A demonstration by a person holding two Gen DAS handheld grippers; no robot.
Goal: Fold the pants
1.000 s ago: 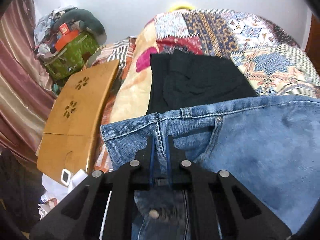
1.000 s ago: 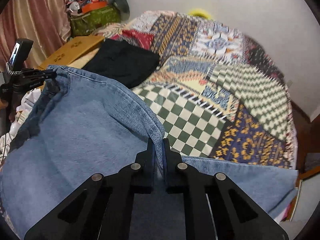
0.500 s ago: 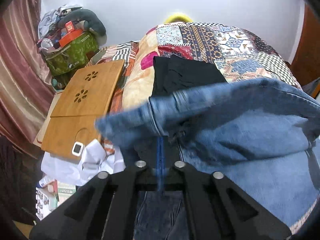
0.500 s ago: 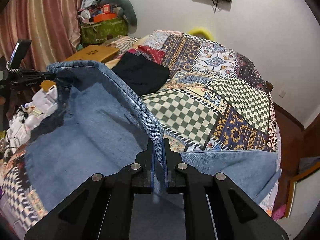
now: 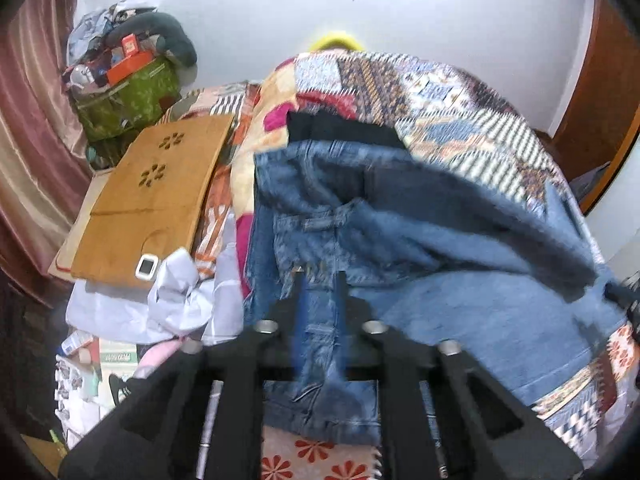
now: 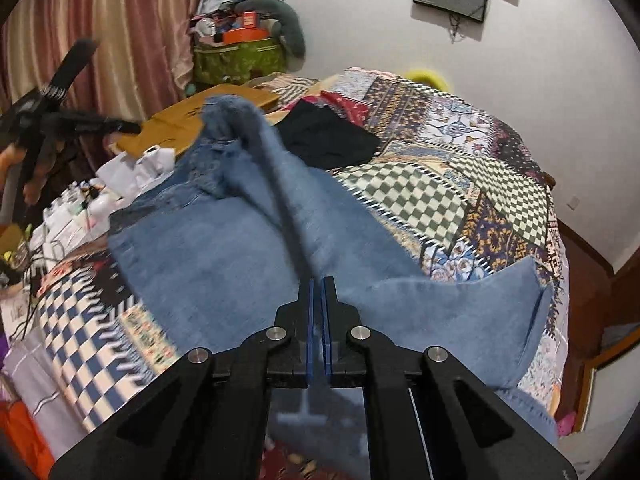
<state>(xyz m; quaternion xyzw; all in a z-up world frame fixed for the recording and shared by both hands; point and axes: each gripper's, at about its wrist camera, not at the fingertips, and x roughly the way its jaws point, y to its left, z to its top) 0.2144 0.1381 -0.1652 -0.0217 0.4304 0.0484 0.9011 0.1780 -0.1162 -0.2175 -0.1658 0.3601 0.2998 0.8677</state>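
Note:
Blue jeans are held up over a patchwork bed; they also show in the right wrist view. My left gripper is shut on the jeans near the waistband, with denim hanging between the fingers. My right gripper is shut on a raised fold of the jeans farther along the leg. The left gripper also shows at the left edge of the right wrist view. The leg ends lie on the bed at the right.
A folded black garment lies on the quilt behind the jeans. A wooden lap desk and white paper clutter sit left of the bed. A green bag stands by the curtain.
Both grippers have lifted and pulled back with the jeans. The waistband has risen from the bed and the denim now drapes between the grippers, blurred by motion.

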